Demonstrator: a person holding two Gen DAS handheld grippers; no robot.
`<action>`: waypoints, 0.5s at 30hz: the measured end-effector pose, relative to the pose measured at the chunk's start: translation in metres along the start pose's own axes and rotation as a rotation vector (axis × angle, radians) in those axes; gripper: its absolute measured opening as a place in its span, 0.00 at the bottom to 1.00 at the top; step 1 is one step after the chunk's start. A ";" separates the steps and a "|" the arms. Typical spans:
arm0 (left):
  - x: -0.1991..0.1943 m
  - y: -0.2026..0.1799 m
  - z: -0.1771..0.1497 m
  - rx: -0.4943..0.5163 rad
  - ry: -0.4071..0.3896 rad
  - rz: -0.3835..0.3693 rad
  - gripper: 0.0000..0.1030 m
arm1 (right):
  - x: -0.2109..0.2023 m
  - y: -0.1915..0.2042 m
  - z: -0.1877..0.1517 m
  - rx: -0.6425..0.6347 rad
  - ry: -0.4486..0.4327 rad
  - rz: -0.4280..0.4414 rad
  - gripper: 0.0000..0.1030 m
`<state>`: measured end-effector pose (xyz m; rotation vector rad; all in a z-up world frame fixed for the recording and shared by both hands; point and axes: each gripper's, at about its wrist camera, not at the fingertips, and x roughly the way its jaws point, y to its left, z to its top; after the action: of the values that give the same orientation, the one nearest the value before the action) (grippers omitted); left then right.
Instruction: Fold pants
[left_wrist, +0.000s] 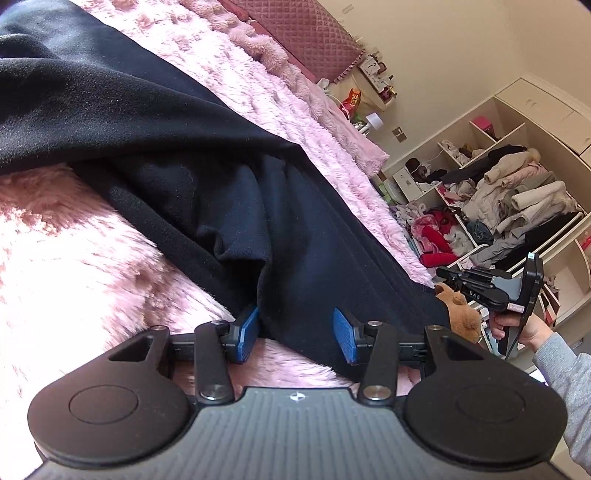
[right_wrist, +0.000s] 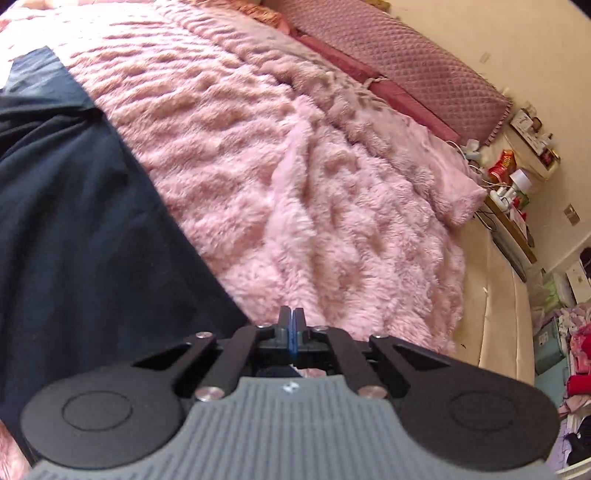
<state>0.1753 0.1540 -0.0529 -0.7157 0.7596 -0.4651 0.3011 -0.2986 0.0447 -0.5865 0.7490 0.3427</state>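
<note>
The black pants (left_wrist: 192, 177) lie spread on a fluffy pink blanket (left_wrist: 66, 258), with one fold lapped over another and a rumpled edge near me. My left gripper (left_wrist: 297, 334) is open, its blue pads (left_wrist: 248, 328) on either side of the near edge of the cloth, not closed on it. My right gripper (right_wrist: 291, 328) is shut and empty, just over the blanket (right_wrist: 314, 192) to the right of the pants (right_wrist: 81, 229). The right gripper also shows in the left wrist view (left_wrist: 498, 288), held off the bed's right side.
A maroon quilted headboard (right_wrist: 406, 70) runs along the far side. A bedside table with small items (right_wrist: 513, 184) stands by the wall. Open white shelves piled with clothes (left_wrist: 509, 195) stand at the right. A brown plush toy (left_wrist: 461, 314) sits at the bed's edge.
</note>
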 end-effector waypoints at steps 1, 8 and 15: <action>0.000 0.000 0.000 0.001 0.001 0.000 0.52 | 0.000 -0.004 0.003 0.020 0.006 0.013 0.00; 0.002 0.001 0.001 -0.003 0.008 -0.006 0.52 | 0.018 0.015 0.003 -0.061 0.206 0.145 0.38; 0.006 -0.002 0.000 0.048 0.021 0.002 0.52 | 0.046 0.000 0.005 -0.089 0.400 0.318 0.40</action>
<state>0.1788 0.1487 -0.0542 -0.6662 0.7660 -0.4886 0.3355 -0.2913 0.0143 -0.6284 1.2231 0.5632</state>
